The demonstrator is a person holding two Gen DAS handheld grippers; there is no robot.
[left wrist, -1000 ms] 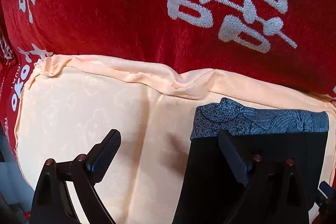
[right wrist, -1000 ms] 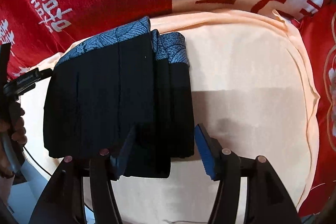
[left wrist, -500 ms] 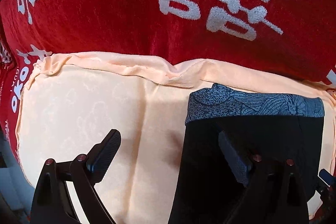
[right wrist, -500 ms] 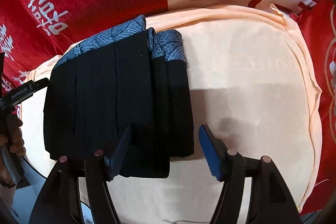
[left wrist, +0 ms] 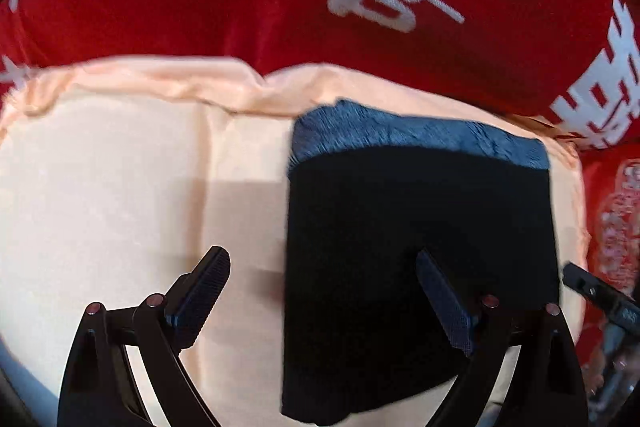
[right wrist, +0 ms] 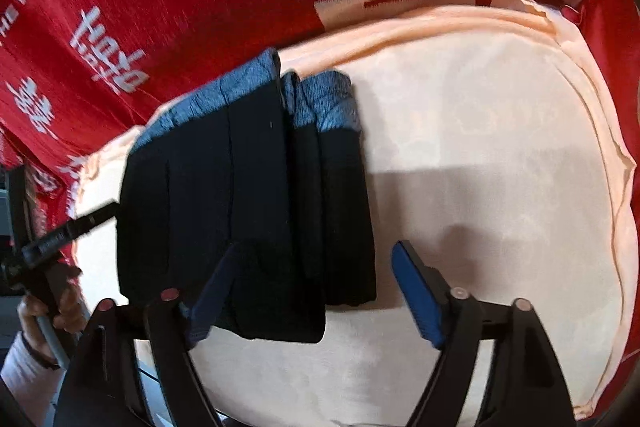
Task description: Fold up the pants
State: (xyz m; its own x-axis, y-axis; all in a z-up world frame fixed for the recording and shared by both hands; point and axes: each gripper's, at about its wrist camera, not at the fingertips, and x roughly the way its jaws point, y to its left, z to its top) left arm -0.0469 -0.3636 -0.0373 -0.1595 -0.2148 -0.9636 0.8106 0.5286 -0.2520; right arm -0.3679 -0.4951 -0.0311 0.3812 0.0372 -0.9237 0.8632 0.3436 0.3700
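The black pants (left wrist: 420,247) lie folded into a compact stack with a blue patterned waistband (left wrist: 416,131) at the far end, on a peach cloth (left wrist: 120,207). In the right wrist view the pants (right wrist: 248,203) show several folded layers. My left gripper (left wrist: 324,291) is open and empty, raised above the stack's left edge. My right gripper (right wrist: 316,287) is open and empty, above the stack's near right corner. The left gripper's tip (right wrist: 80,223) shows at the left of the right wrist view.
A red cloth with white characters (left wrist: 320,7) covers the surface behind and around the peach cloth. Bare peach cloth (right wrist: 500,187) lies right of the pants. The right gripper's tip (left wrist: 596,291) shows at the right edge of the left wrist view.
Both grippers have pulled back and up from the folded pants, which now show more fully. Both stay open. The pants have not moved.
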